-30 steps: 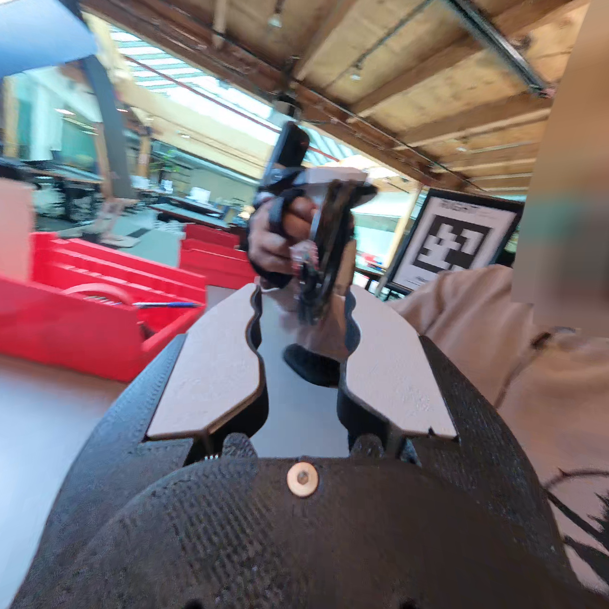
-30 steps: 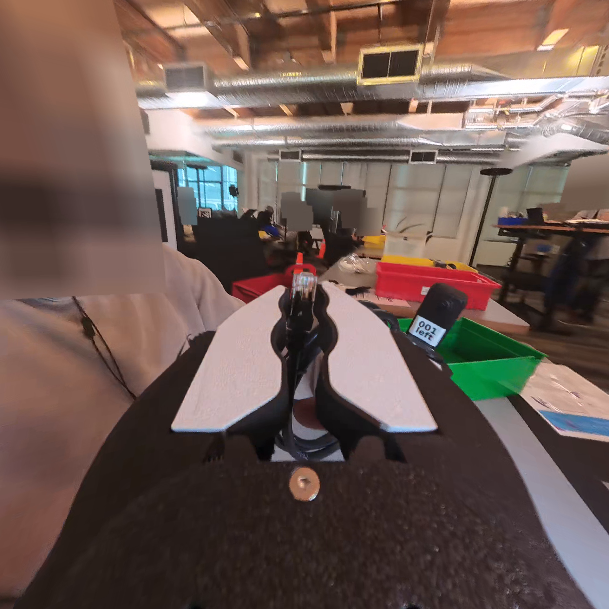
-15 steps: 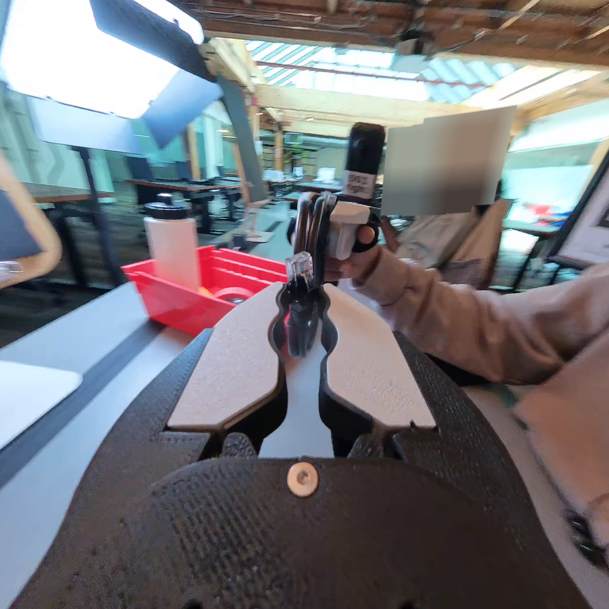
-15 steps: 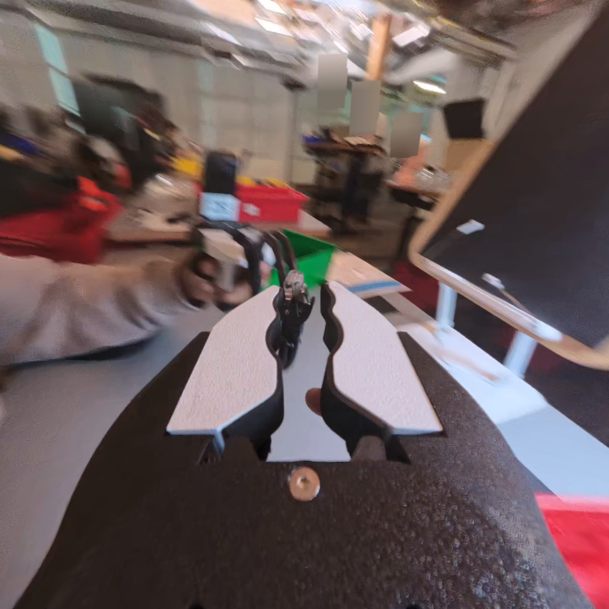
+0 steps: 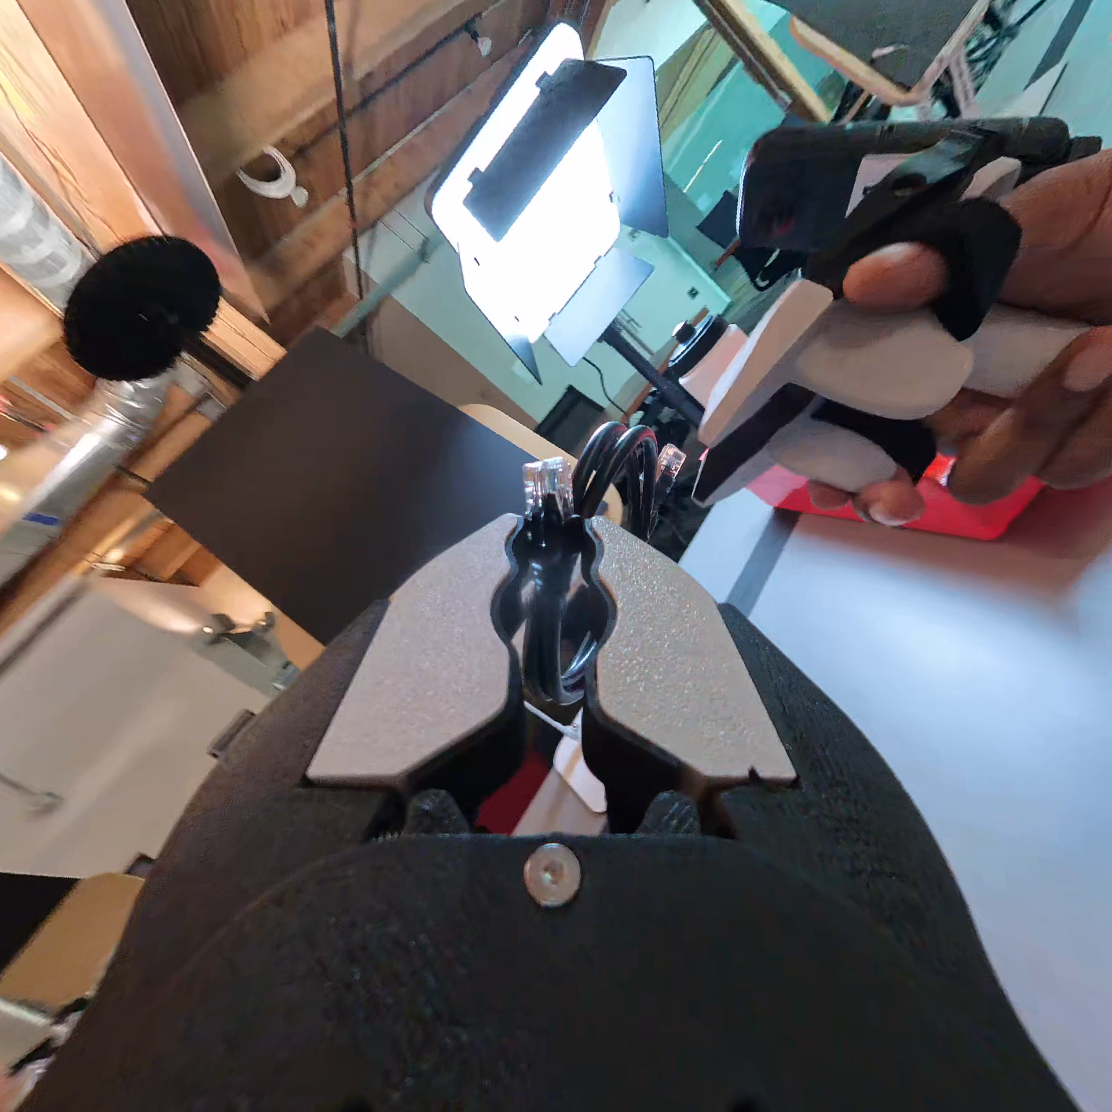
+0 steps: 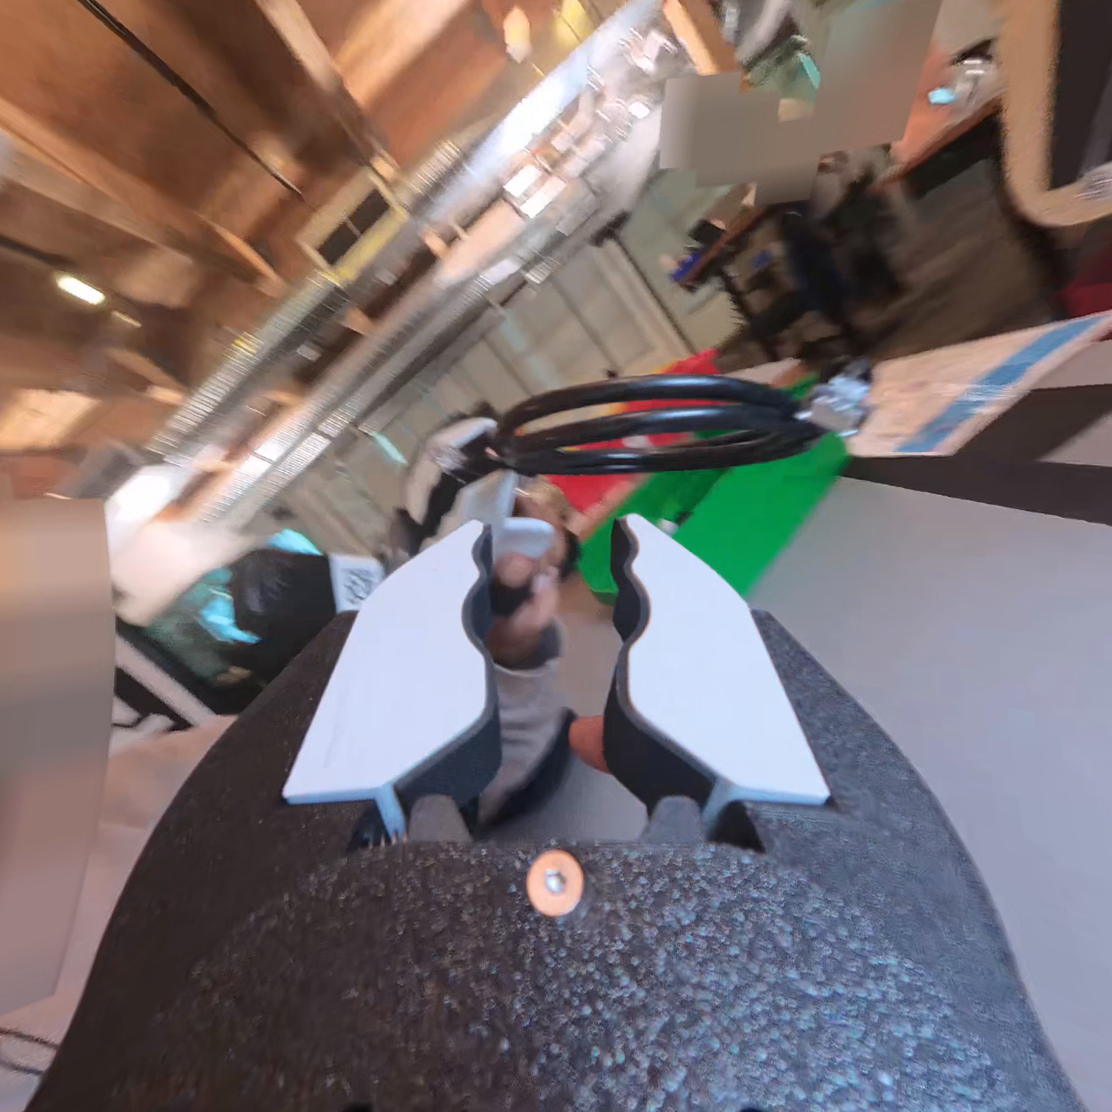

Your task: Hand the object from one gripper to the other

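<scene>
Between the left fingers, frame centre: cable (image 5: pixel 556 608), a black coiled bundle with clear plugs poking past the tips.
Left gripper (image 5: pixel 553 529): clamped on the cable, pinching the bundle so the coil stays together.
Right gripper (image 6: pixel 550 535): fingers apart and empty; in its own view the cable (image 6: pixel 656 430) floats ahead, upper centre, clear of its tips.
Judgement: handover looks complete.
Backdrop: green bin (image 6: pixel 722 511), right of centre, on the table (image 6: pixel 932 632).

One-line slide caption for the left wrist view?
Left hand-held gripper shut on coiled black cable; right hand-held gripper close by.
</scene>
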Available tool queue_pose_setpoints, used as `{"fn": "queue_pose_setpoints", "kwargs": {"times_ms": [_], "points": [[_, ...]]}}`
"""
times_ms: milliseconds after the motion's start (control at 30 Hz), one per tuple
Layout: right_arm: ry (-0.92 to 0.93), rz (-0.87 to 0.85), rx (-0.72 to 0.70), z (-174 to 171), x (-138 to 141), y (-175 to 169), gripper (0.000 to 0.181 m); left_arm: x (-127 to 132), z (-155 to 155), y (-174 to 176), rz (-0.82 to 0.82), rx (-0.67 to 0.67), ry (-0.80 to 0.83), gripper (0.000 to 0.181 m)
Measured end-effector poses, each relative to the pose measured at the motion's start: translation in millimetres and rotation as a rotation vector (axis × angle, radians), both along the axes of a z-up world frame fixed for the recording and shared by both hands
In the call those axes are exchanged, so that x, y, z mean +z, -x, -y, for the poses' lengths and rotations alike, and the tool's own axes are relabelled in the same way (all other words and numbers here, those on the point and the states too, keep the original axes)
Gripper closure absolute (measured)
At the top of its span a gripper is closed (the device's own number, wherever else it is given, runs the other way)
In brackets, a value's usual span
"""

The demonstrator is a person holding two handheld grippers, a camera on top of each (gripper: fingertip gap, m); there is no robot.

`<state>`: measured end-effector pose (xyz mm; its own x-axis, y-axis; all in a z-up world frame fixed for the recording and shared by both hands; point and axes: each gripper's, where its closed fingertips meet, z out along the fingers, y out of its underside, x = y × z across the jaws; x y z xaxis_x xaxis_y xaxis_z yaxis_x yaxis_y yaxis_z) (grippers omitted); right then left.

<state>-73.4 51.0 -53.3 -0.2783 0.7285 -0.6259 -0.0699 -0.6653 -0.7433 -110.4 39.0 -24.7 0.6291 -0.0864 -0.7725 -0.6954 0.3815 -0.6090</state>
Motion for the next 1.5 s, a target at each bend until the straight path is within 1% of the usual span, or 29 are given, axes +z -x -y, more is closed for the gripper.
{"fn": "queue_pose_setpoints", "kwargs": {"times_ms": [33, 100, 133, 233, 267, 300, 333, 367, 400, 467, 567, 633, 667, 733, 800, 900, 933, 1000, 1033, 1067, 1100, 1133, 1167, 1233, 1267, 1300, 1367, 1433, 1500], "points": [[0.079, -0.083, 0.037, 7, 10, 2, 0.144, 2, 2, -2, -0.035, 0.019, -0.040, 0.165], [0.203, -0.248, 0.051, 10, 29, -1, 0.139, 5, 8, -8, -0.098, 0.045, -0.114, 0.165], [0.249, -0.295, 0.043, 10, 35, -3, 0.137, 6, 10, -11, -0.127, 0.052, -0.147, 0.165], [0.298, -0.334, -0.017, 7, 44, -7, 0.138, 6, 19, -27, -0.219, 0.052, -0.234, 0.164], [0.310, -0.349, -0.028, 6, 47, -11, 0.146, 3, 21, -32, -0.257, 0.051, -0.260, 0.164], [0.303, -0.368, -0.044, 4, 51, -15, 0.163, 0, 21, -37, -0.290, 0.055, -0.273, 0.164], [0.277, -0.370, -0.063, 4, 54, -18, 0.170, -4, 20, -40, -0.305, 0.054, -0.267, 0.164], [0.236, -0.350, -0.055, 6, 56, -19, 0.174, -10, 17, -42, -0.302, 0.035, -0.234, 0.164], [0.193, -0.331, -0.033, 9, 58, -20, 0.176, -19, 12, -44, -0.277, -0.008, -0.159, 0.164], [0.057, -0.265, 0.003, 14, 58, -21, 0.176, -38, 4, -47, -0.172, -0.124, 0.051, 0.158], [-0.104, -0.201, 0.077, 21, 58, -31, 0.177, -56, 9, -56, 0.060, -0.405, 0.366, 0.144], [-0.231, -0.133, 0.154, 33, 53, -38, 0.177, -57, 16, -57, 0.279, -0.609, 0.573, 0.141], [-0.309, -0.097, 0.192, 41, 48, -41, 0.177, -53, 17, -53, 0.411, -0.694, 0.659, 0.137], [-0.446, -0.077, 0.302, 64, 42, -52, 0.177, -45, 15, -41, 0.651, -0.836, 0.783, 0.138], [-0.507, -0.108, 0.469, 92, 39, -66, 0.177, -44, 13, -34, 0.795, -0.934, 0.866, 0.134], [-0.515, -0.179, 0.708, 129, 36, -82, 0.177, -48, 20, -44, 0.852, -1.050, 0.950, 0.132], [-0.515, -0.194, 0.779, 140, 33, -86, 0.176, -48, 28, -52, 0.860, -1.121, 0.988, 0.130], [-0.520, -0.188, 0.897, 157, 25, -91, 0.176, -39, 56, -66, 0.885, -1.355, 1.095, 0.130], [-0.527, -0.174, 0.926, 161, 20, -91, 0.176, -34, 70, -71, 0.881, -1.466, 1.152, 0.135], [-0.535, -0.161, 0.950, 164, 16, -92, 0.176, -32, 80, -75, 0.852, -1.524, 1.182, 0.147], [-0.540, -0.154, 0.960, 165, 15, -93, 0.177, -31, 81, -79, 0.816, -1.506, 1.160, 0.169], [-0.549, -0.146, 0.933, 161, 15, -93, 0.176, -30, 77, -80, 0.791, -1.441, 1.101, 0.170], [-0.564, -0.126, 0.871, 151, 15, -90, 0.175, -28, 71, -77, 0.770, -1.371, 1.048, 0.170], [-0.598, 0.000, 0.650, 114, 5, -76, 0.167, -19, 56, -63, 0.765, -1.219, 0.947, 0.170], [-0.611, 0.081, 0.497, 86, -1, -68, 0.165, -16, 46, -53, 0.754, -1.114, 0.884, 0.170], [-0.622, 0.157, 0.324, 54, -6, -61, 0.157, -15, 36, -44, 0.728, -0.999, 0.826, 0.170], [-0.653, 0.249, 0.025, -2, -6, -62, 0.152, -19, 18, -27, 0.618, -0.754, 0.727, 0.170], [-0.736, 0.272, -0.171, -30, 4, -70, 0.149, -31, 5, -14, 0.452, -0.534, 0.672, 0.170], [-0.886, 0.364, -0.278, -39, 4, -75, 0.145, -45, -2, -7, 0.315, -0.392, 0.670, 0.170]]}}
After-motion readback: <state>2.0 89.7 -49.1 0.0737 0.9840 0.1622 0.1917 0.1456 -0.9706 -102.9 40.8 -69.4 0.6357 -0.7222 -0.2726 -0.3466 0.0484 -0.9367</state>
